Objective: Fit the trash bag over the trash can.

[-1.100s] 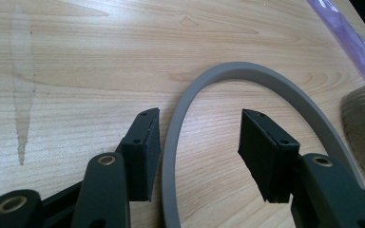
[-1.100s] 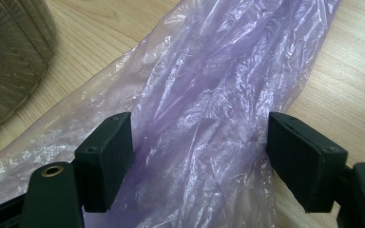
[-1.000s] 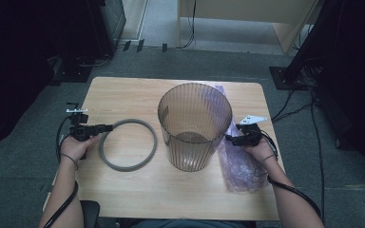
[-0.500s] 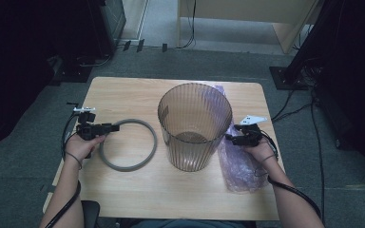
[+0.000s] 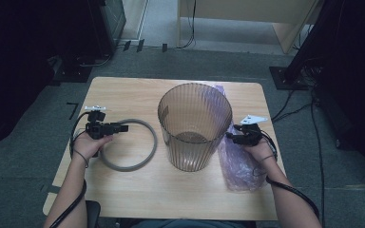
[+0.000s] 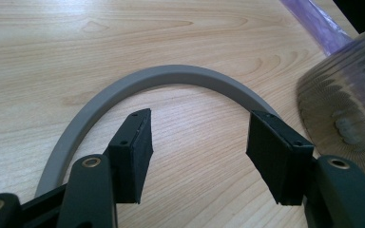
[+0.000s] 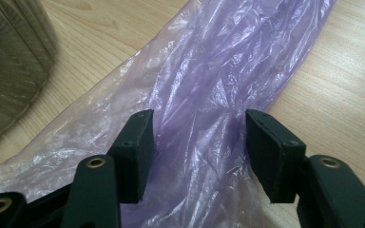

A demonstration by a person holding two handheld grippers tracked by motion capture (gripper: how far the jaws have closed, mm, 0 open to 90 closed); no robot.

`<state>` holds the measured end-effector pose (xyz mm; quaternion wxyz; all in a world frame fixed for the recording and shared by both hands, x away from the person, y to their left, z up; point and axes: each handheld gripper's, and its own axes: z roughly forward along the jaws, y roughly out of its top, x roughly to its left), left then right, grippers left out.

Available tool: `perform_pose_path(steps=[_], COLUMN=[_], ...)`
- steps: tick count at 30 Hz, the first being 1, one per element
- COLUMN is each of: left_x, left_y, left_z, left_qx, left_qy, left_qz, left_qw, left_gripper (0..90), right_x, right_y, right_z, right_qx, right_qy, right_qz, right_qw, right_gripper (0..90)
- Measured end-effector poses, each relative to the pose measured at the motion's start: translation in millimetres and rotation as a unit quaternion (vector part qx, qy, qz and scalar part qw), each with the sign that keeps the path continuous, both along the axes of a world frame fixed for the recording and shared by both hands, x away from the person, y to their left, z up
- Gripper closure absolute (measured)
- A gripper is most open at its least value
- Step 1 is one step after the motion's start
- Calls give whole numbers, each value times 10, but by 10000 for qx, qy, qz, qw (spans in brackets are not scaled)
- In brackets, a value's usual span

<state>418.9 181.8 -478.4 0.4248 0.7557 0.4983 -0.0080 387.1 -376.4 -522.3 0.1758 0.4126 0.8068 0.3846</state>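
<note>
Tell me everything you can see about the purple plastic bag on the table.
The purple plastic bag is thin, translucent and shiny, crumpled into long folds. It lies flat on the wooden table as a long strip to the right of the ribbed bin, its far end passing behind the bin. The right hand-held gripper straddles a bunched fold; its jaws have just been closing, the pads not clearly pressing yet.

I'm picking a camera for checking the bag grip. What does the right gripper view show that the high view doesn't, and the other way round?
Right gripper view: the bag's creases bunching between the open jaws, which have just been closing.

High view: the left gripper over the grey ring, both hands, the whole table.

Both: bag, bin, tabletop.
</note>
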Motion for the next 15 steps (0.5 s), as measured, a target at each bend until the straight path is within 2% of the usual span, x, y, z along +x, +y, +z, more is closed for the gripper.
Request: perform_pose_path(steps=[4,8,10,15], left_x=[7,36,95,184], left_y=[-28,-55,-71,-109], left_z=[12,42,84,156], left_qx=[13,85,-12,-53], left_qy=[-3,-69,-62,-97], left_qz=[-25,-117,-65,-14], left_qw=[10000,9999,10000,9999], left_gripper=[399,384,384,390], right_x=[26,72,75,75], right_y=[1,17,23,22], right_z=[2,3,2,4], right_qx=[32,26,30,13], right_qy=[-13,-7,-9,-29], right_qz=[37,58,45,101], right_qw=[10000,10000,10000,9999], right_gripper=[533,546,554,587])
